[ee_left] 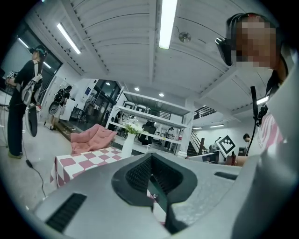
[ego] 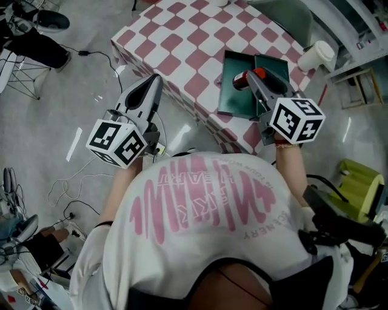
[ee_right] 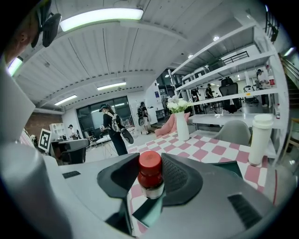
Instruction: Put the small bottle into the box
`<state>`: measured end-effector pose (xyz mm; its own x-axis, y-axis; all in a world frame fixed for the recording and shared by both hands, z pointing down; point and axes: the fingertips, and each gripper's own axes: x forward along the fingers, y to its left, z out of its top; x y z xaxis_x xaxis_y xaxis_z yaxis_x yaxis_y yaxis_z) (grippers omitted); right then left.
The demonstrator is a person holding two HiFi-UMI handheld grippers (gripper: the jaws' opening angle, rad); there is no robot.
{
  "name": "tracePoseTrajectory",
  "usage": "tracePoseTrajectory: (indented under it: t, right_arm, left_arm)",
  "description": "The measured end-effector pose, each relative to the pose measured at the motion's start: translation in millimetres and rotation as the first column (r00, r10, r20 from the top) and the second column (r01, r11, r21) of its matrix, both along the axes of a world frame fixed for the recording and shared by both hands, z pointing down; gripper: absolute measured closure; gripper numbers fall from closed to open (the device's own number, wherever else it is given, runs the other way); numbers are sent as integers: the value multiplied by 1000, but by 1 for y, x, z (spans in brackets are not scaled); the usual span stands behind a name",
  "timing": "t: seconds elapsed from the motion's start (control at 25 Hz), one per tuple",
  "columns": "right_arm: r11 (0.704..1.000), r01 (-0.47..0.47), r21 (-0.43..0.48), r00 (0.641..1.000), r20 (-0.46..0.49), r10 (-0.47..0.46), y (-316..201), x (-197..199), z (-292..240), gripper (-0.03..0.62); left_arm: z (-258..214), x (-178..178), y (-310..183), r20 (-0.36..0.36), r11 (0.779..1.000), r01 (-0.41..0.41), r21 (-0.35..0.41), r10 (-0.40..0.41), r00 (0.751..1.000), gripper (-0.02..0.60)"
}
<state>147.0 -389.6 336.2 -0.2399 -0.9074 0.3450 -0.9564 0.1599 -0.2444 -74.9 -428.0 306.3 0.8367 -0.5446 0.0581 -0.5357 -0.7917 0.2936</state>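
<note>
The small bottle [ego: 244, 79], dark red with a red cap [ee_right: 150, 161], is held between the jaws of my right gripper [ego: 253, 82], which is shut on it. In the head view it hangs over the dark green open box [ego: 233, 97], which lies near the front corner of the pink-and-white checked table [ego: 182, 42]. The right gripper view shows the bottle [ee_right: 150, 179] upright between the pads, with the box [ee_right: 236, 169] below. My left gripper [ego: 156, 80] hangs off the table's left edge above the floor. Its jaws meet at the tips with nothing between them [ee_left: 152, 156].
A white tumbler [ego: 317, 56] stands at the table's right corner, and a white vase with flowers [ee_right: 181, 122] at the far side. A grey chair [ego: 285, 18] is behind the table. Cables cross the floor [ego: 73, 175]. A person [ee_right: 113, 133] stands further off.
</note>
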Motion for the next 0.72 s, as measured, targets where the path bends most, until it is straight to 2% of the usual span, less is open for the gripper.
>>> tracePoseTrajectory:
  t: [0.36, 0.72]
  right_arm:
    - [994, -21, -106, 998, -54, 15, -7, 2, 46, 450]
    - [980, -13, -198, 998, -69, -1, -6, -4, 86, 450]
  left_arm:
    - [20, 1, -20, 12, 999, -11, -32, 12, 1000, 575]
    - [37, -1, -22, 26, 997, -16, -71, 18, 1000, 575]
